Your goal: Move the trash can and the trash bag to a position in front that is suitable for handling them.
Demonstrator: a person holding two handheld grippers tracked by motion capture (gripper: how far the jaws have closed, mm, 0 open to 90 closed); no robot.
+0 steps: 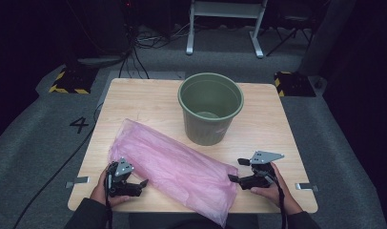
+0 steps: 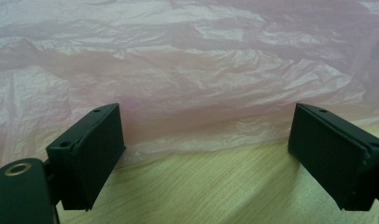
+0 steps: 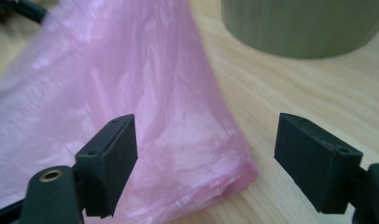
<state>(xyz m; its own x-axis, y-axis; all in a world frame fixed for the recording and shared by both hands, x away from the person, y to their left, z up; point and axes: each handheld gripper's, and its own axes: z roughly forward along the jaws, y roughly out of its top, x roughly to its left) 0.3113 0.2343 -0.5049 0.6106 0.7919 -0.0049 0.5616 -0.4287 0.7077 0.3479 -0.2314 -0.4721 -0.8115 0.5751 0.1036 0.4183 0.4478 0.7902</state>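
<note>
high view: a pink plastic bag (image 1: 175,167) is seen lying flat on the wooden table (image 1: 272,129), stretched from the near left toward the near right. a green bin (image 1: 210,107) is stood upright just behind it, toward the far side. the left gripper (image 1: 137,185) is held at the bag's near left edge, and its jaws are spread wide with nothing between them. the right gripper (image 1: 238,170) is held at the bag's right end, jaws also spread apart. in the right gripper view, the bag's corner (image 3: 215,186) is seen lying between the parted jaws, not pinched.
</note>
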